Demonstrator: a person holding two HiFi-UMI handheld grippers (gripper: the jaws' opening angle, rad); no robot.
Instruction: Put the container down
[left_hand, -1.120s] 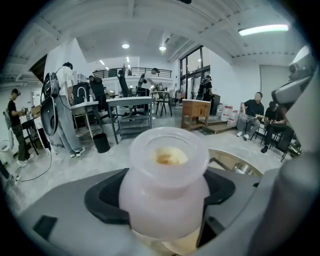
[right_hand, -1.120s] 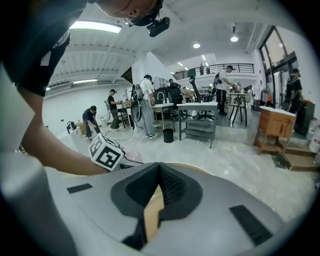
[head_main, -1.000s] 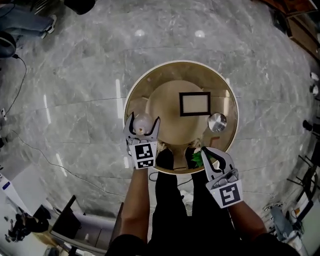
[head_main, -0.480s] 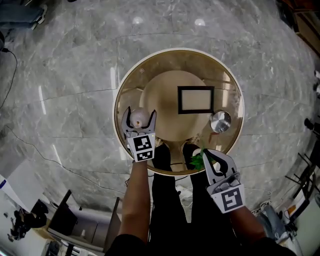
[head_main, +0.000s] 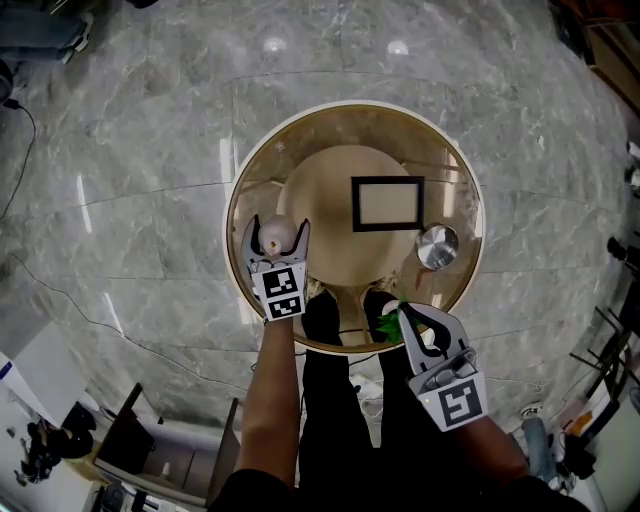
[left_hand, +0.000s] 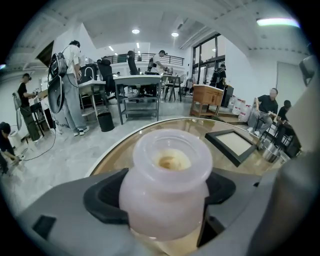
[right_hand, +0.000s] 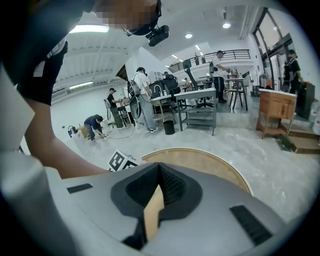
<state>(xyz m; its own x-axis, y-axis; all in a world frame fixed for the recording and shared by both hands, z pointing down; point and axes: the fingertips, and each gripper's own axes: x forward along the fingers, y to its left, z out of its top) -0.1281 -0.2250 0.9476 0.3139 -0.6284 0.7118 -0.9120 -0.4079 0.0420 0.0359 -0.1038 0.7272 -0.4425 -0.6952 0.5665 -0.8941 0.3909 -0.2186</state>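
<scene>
A translucent white container (head_main: 277, 238) with a wide open mouth sits between the fingers of my left gripper (head_main: 277, 226), which is shut on it over the left part of the round glass table (head_main: 240, 190). In the left gripper view the container (left_hand: 167, 180) fills the gap between both pads. Whether its base touches the glass I cannot tell. My right gripper (head_main: 404, 313) hovers at the table's near edge, shut with nothing held; its tips (right_hand: 159, 167) meet. A green object (head_main: 389, 320) lies just left of its tips.
A black picture frame (head_main: 388, 203) lies flat on the table right of centre, also seen as the frame (left_hand: 235, 145). A shiny metal cup (head_main: 437, 246) stands near the right rim. My shoes (head_main: 325, 315) show beneath the glass. People, desks and chairs stand beyond on the marble floor.
The left gripper stays shut on the container and has hardly shifted over the table. The right gripper has drifted slightly left and toward me.
</scene>
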